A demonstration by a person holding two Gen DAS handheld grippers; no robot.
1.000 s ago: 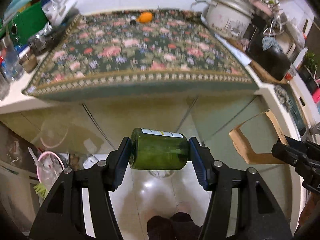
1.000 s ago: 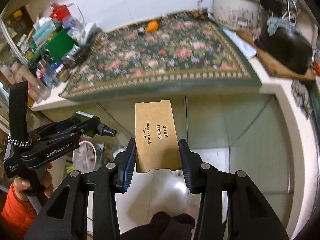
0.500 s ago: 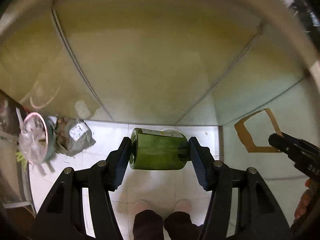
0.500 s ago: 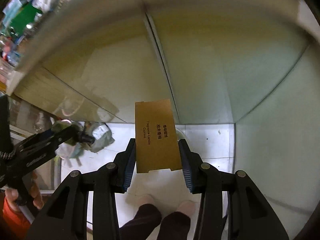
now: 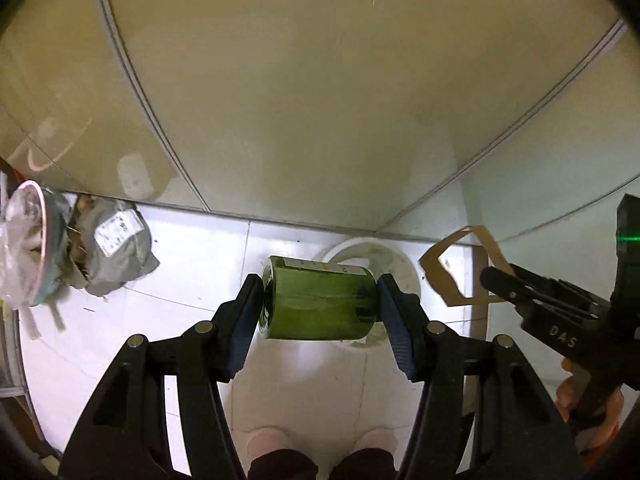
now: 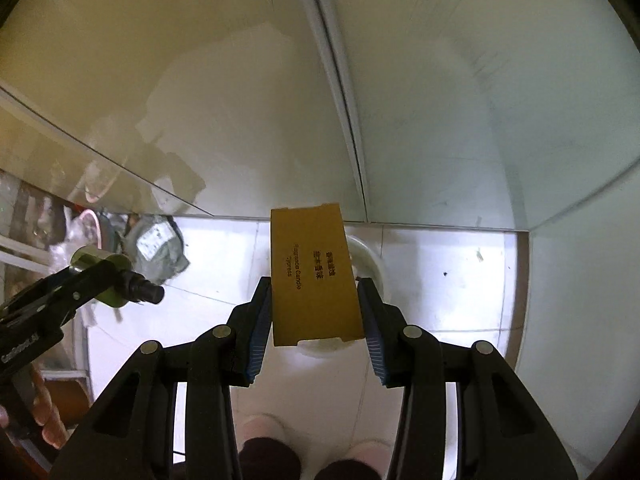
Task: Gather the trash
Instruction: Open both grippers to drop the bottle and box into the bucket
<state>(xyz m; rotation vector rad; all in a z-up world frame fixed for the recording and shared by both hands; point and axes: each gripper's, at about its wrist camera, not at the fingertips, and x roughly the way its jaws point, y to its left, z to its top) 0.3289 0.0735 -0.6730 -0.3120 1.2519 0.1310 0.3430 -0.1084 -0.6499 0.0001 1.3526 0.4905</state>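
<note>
Carton (image 6: 314, 276) lettering: "Fragrance Candle Cypress"

The green jar (image 5: 318, 304) and cardboard box (image 6: 314, 276) largely hide the white bin (image 5: 394, 268).

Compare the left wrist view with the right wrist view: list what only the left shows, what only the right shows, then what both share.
Left wrist only: the left claw clamping the green jar on its side, seen close up.

Right wrist only: the right claw gripping the brown candle box, its printed face readable.

Both: the white bin on the floor, partly hidden behind the held item, the grey bag with a white label at left, and the person's slippers.
</note>
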